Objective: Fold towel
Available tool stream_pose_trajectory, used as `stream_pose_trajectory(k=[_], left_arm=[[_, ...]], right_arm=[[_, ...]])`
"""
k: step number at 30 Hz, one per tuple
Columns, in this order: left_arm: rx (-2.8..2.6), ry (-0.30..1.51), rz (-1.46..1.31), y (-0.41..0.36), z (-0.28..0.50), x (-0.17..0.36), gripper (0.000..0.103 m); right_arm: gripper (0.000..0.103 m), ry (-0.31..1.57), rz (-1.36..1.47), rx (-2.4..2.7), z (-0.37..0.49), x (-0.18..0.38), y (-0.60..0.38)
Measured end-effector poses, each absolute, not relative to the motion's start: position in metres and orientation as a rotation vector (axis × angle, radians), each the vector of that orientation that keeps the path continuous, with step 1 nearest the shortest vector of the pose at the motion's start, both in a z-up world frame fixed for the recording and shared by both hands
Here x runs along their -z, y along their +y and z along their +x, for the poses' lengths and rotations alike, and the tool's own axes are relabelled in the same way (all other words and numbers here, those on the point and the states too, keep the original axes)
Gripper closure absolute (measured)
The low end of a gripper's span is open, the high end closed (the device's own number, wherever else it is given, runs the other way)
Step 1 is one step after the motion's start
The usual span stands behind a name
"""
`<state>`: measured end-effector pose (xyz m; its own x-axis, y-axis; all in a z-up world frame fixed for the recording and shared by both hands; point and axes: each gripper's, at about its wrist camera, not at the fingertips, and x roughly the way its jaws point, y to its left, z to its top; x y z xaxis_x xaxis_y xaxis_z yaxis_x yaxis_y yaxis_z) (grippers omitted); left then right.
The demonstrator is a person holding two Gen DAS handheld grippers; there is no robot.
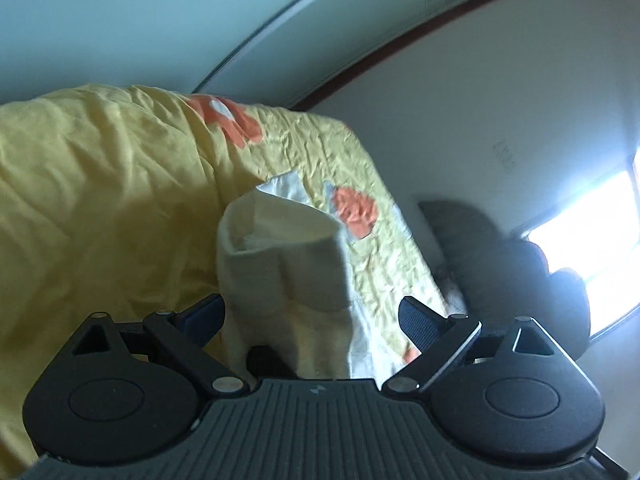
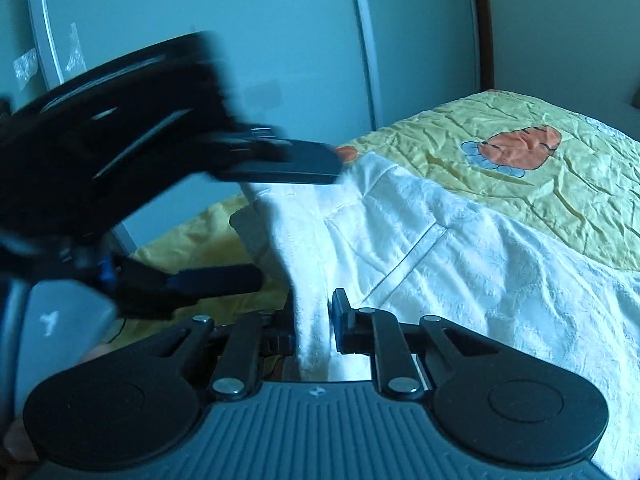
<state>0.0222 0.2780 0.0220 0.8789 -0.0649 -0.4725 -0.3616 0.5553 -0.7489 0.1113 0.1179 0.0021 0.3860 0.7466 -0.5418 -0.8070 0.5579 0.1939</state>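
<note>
A white textured towel [image 2: 440,264] lies spread over the bed. One bunched edge of it rises up between my right gripper's fingers. My right gripper [image 2: 314,322] is shut on that edge. My left gripper [image 2: 280,220] shows blurred at the upper left of the right wrist view, with its jaws wide apart around the towel's raised top edge. In the left wrist view a pale fold of the towel [image 1: 280,264] stands between the spread fingers of my left gripper [image 1: 312,318], which is open. The left finger touches the fold and the right one stands clear.
The bed carries a crumpled yellow bedspread [image 2: 520,112] with orange carrot prints [image 1: 356,212]. A pale teal wardrobe door [image 2: 240,40] stands behind it. A dark pile [image 1: 500,264] lies beside the bed below a bright window [image 1: 592,240].
</note>
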Motion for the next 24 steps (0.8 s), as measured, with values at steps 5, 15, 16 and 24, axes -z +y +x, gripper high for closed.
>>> stream_pose_trajectory(k=[5,15,16,24], left_arm=[[-0.210,0.580,-0.995,0.286,0.039,-0.005,0.055],[-0.275,0.640,-0.892,0.287,0.048,0.001,0.073],[-0.284,0.639,-0.863,0.285,0.048,-0.001,0.075],[-0.320,0.579,-0.424,0.231,0.057,-0.023,0.090]], right_arm=[[0.087,0.632,-0.112,-1.003,0.113,0.000,0.120],[0.076,0.682,-0.105,-1.017,0.114,-0.002,0.113],[0.074,0.694,-0.096,-1.016,0.115,-0.004,0.110],[0.030,0.847,0.334,-0.979,0.165,-0.011,0.009]])
